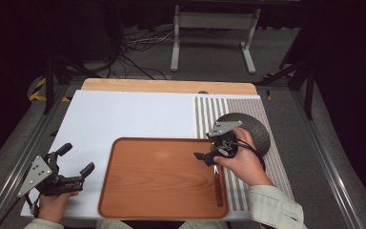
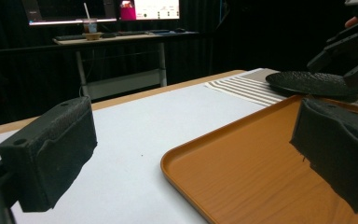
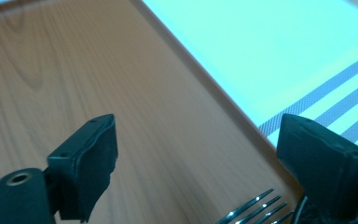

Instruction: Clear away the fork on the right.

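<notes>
Wooden tray (image 1: 157, 176) nearest, fork (image 1: 217, 183) lying along its right edge, both grippers gaping.

Beyond the tray lies a striped mat (image 1: 209, 112) bearing a dark plate (image 1: 255, 129). Over the tray's right side the right gripper (image 1: 206, 155) hovers with jaws spread wide, holding nothing; the fork's tines (image 3: 254, 210) show just below and between them. Left of the tray, above the white board (image 1: 124, 114), the left gripper (image 1: 78, 160) has jaws wide apart, empty, touching nothing.

Lab: black curtains (image 1: 348, 57), monitors (image 2: 156, 8)
</notes>
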